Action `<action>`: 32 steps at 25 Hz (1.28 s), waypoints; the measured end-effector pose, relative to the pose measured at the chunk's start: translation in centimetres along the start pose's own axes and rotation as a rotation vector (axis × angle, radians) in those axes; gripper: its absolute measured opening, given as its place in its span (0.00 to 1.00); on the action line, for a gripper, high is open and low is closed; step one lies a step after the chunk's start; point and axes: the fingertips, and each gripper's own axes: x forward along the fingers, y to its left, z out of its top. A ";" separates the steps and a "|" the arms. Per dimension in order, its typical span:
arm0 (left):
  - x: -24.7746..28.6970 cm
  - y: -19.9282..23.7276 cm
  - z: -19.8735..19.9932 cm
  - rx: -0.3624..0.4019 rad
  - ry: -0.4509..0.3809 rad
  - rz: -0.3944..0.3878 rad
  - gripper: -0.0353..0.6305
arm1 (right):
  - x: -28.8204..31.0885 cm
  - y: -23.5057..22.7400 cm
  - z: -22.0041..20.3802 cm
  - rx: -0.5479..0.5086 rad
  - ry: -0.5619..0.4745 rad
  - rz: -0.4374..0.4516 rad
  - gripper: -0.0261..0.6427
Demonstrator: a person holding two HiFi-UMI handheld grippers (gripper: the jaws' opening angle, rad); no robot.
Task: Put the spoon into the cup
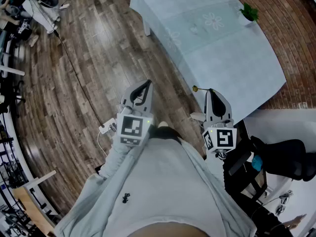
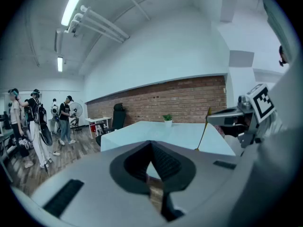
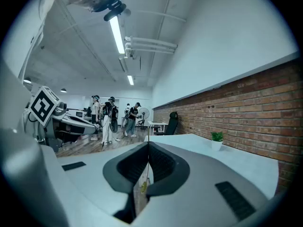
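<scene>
A group of standing people [image 2: 35,122] is on the dark wooden plank floor [image 1: 94,58], well apart from the long table draped in a pale blue-white cloth [image 1: 232,58], off its left end. On the planks left of the table's near corner lies a small white plug with a thin cable [image 1: 105,128].

Next comes the left gripper [image 1: 146,84], a grey two-jaw tool with a marker cube, held over the floor to the left of the table's near edge. Its jaws meet at the tips with nothing between them; only floor and tablecloth show through the gap behind the tips.

To its right, the right gripper [image 1: 211,92] is held close to the table's near edge, pointing toward the table. Its jaws are closed tight on a thin gold-coloured metal spoon [image 3: 145,174]. The spoon stands nearly upright across the jaws, its small oval bowl hanging low and its slim handle rising above the tips, just beside the edge of the cloth.

Toward the table's far right end stands a small green plant in a white pot [image 1: 248,12]. Beyond the table's long far side runs a red brick wall [image 3: 255,103].
</scene>
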 end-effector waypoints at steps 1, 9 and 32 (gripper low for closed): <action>0.1 -0.1 0.1 0.001 -0.003 0.002 0.08 | 0.0 -0.2 -0.1 -0.002 0.000 0.000 0.06; 0.0 -0.6 0.6 0.014 -0.018 0.039 0.08 | -0.5 -1.2 -0.6 0.010 -0.011 0.024 0.07; 14.4 13.9 3.5 0.029 -0.034 0.036 0.08 | 19.0 -4.1 2.0 0.036 0.002 0.007 0.07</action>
